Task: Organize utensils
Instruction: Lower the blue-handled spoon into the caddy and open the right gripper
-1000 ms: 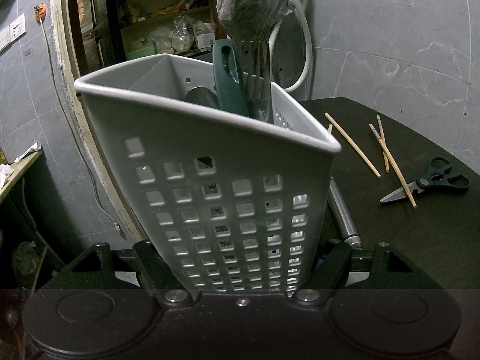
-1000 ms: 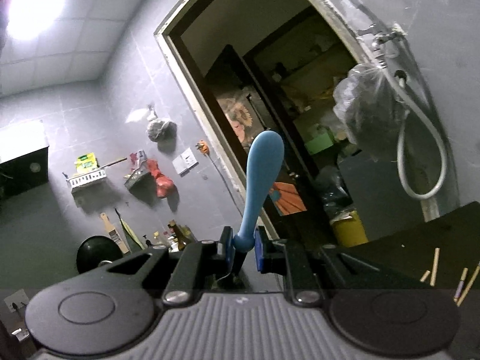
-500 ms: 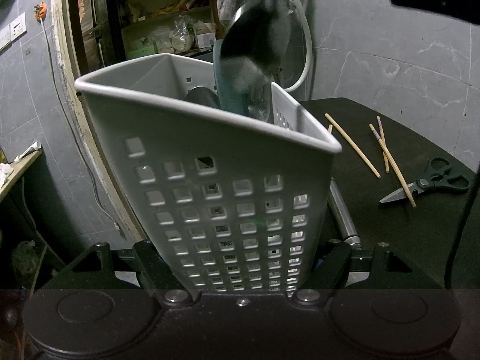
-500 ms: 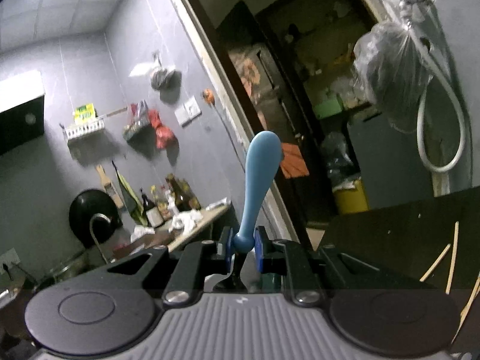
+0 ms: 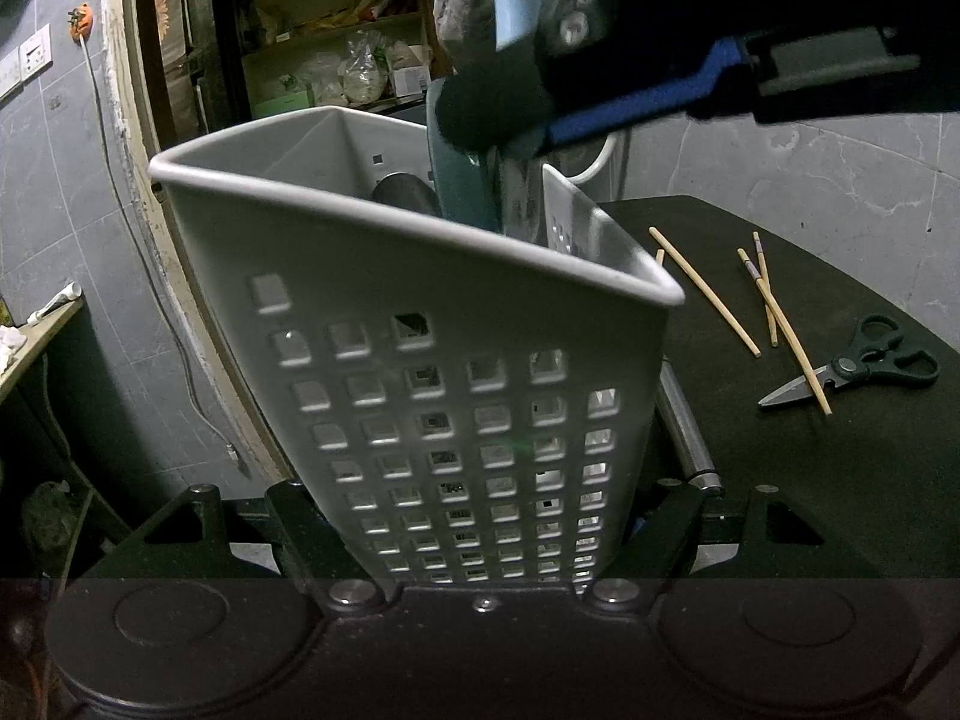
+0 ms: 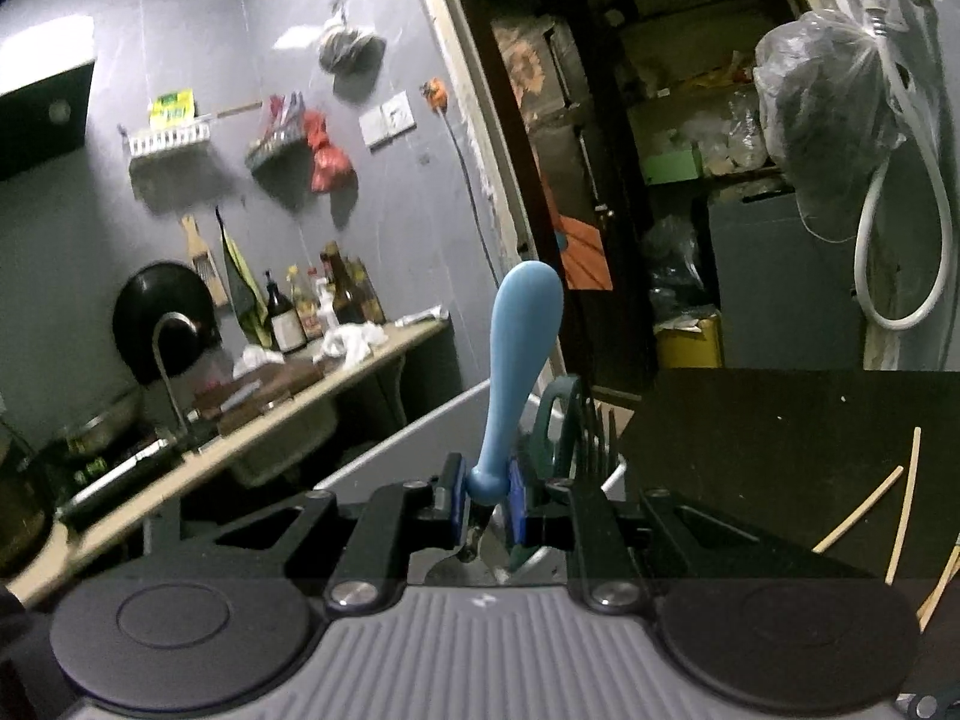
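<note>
Blue-handled metal spoon [image 6: 521,354], light and stiff, sits pinched at its neck in your right hand-held gripper [image 6: 487,495]; your left hand-held gripper [image 5: 480,546] clamps the grey perforated plastic caddy [image 5: 456,396].

Grey caddy [image 5: 456,396] showing a square-hole grid. Pale blue handle [image 6: 516,372] sitting between blue pads [image 6: 517,501]. Teal handle [image 5: 459,192] showing inside. Black desk [image 5: 810,480] carrying tan chopsticks [image 5: 705,291] and dark-handled scissors [image 5: 858,369].
</note>
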Action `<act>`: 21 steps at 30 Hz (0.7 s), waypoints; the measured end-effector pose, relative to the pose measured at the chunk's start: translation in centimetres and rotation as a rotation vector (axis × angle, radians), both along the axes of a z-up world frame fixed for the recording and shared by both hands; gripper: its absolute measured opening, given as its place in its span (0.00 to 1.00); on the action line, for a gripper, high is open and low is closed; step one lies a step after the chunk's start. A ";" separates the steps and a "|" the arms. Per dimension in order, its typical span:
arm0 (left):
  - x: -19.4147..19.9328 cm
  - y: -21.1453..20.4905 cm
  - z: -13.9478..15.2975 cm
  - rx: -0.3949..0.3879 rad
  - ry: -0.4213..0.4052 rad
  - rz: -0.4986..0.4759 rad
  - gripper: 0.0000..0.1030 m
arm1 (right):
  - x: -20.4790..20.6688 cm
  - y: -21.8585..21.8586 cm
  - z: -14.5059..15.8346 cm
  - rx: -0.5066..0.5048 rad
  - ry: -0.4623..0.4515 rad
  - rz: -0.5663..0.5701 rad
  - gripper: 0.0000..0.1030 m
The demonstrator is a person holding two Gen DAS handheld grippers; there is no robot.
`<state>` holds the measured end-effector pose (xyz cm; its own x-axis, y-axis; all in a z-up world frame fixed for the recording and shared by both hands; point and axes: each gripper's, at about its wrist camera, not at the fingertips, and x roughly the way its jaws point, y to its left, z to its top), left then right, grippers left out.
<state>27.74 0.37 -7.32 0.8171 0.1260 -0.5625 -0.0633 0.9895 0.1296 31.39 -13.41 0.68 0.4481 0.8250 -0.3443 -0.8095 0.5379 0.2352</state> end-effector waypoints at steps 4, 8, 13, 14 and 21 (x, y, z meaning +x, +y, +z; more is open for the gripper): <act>0.0 0.0 0.0 0.000 0.000 0.000 0.76 | -0.7 0.6 -0.4 -0.036 -0.007 0.013 0.17; 0.0 0.0 0.0 0.000 0.000 0.000 0.76 | -1.1 1.0 -0.5 -0.065 -0.009 0.017 0.17; 0.0 0.0 0.0 -0.001 0.000 0.000 0.76 | -1.1 1.3 -0.5 -0.091 -0.008 0.015 0.18; 0.0 0.0 0.0 -0.001 0.000 0.000 0.76 | -1.2 1.3 -0.5 -0.092 -0.011 0.014 0.18; 0.2 -0.1 0.1 -0.002 0.001 -0.001 0.76 | -1.6 0.7 0.1 -0.073 -0.038 0.005 0.47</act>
